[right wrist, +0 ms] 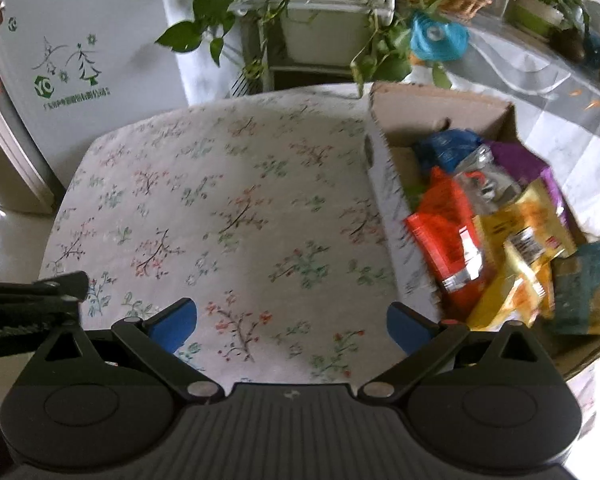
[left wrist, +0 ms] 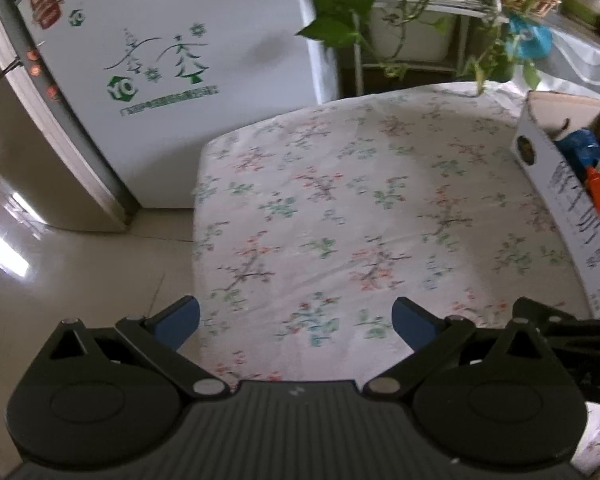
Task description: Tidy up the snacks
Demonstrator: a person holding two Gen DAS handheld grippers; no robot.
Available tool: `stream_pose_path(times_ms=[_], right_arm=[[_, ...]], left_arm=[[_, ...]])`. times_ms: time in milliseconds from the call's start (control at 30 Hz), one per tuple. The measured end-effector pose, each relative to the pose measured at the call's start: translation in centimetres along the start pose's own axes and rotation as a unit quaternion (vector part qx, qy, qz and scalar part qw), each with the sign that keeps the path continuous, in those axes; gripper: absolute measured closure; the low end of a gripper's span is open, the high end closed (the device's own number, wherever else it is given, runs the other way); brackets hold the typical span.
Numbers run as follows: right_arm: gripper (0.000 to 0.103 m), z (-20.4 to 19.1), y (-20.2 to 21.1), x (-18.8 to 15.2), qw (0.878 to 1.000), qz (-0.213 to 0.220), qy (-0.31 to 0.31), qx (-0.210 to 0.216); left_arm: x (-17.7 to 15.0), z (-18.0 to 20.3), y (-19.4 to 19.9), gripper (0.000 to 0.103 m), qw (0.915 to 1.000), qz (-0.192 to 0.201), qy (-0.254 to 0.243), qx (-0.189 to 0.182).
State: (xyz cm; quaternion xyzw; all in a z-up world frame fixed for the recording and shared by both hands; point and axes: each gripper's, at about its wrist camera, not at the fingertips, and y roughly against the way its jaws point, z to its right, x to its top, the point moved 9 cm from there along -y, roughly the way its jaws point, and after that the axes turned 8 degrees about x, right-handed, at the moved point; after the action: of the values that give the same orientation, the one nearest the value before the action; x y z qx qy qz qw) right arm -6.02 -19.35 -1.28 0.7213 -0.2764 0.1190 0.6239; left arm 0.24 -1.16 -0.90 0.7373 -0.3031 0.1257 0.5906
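Now | left claw [left wrist: 296,320] wide open, empty, over tablecloth [left wrist: 340,200] | right claw [right wrist: 292,322] wide open, empty, beside snack box [right wrist: 388,184]

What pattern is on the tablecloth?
White tablecloth with red and green floral sprigs, clearest in the right wrist view.

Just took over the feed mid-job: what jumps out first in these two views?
The cardboard box at the right edge of the floral tablecloth, crammed with bright packets: an orange packet, a yellow packet, a purple packet. Both the left gripper and the right gripper are open over bare cloth. Behind stand a white fridge and trailing plants.
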Motion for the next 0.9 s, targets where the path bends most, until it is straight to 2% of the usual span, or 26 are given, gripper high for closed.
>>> stream_pose_path(times_ms=[67,233,433,667,900], right_arm=[[0.0,-0.2,-1.1,-0.4,1.0,-0.016,-0.007,-0.004],[0.0,-1.1,-3.5,-1.7,0.999,-0.04,0.0,-0.017],[0.0,-2.3,-6.0,-2.7,0.999,-0.04,0.013,-0.032],[0.0,-2.7,-7.3,-1.7,0.999,0.035,-0.006,-0.029],[0.0,-3.2,-8.3,-0.6,0.994,0.104,0.017,-0.027]], left_arm=[[-0.2,-0.7,-0.2,0.002,0.9999,-0.004,0.011,-0.012],[-0.5,-2.0,-0.7,0.002,0.9997,-0.004,0.021,-0.013],[-0.7,-2.5,-0.8,0.002,0.9994,-0.006,0.027,-0.02],[-1.0,-2.7,-1.1,0.002,0.9989,-0.015,0.033,-0.028],[-1.1,-2.6,-1.2,0.002,0.9987,-0.019,0.034,-0.034]])
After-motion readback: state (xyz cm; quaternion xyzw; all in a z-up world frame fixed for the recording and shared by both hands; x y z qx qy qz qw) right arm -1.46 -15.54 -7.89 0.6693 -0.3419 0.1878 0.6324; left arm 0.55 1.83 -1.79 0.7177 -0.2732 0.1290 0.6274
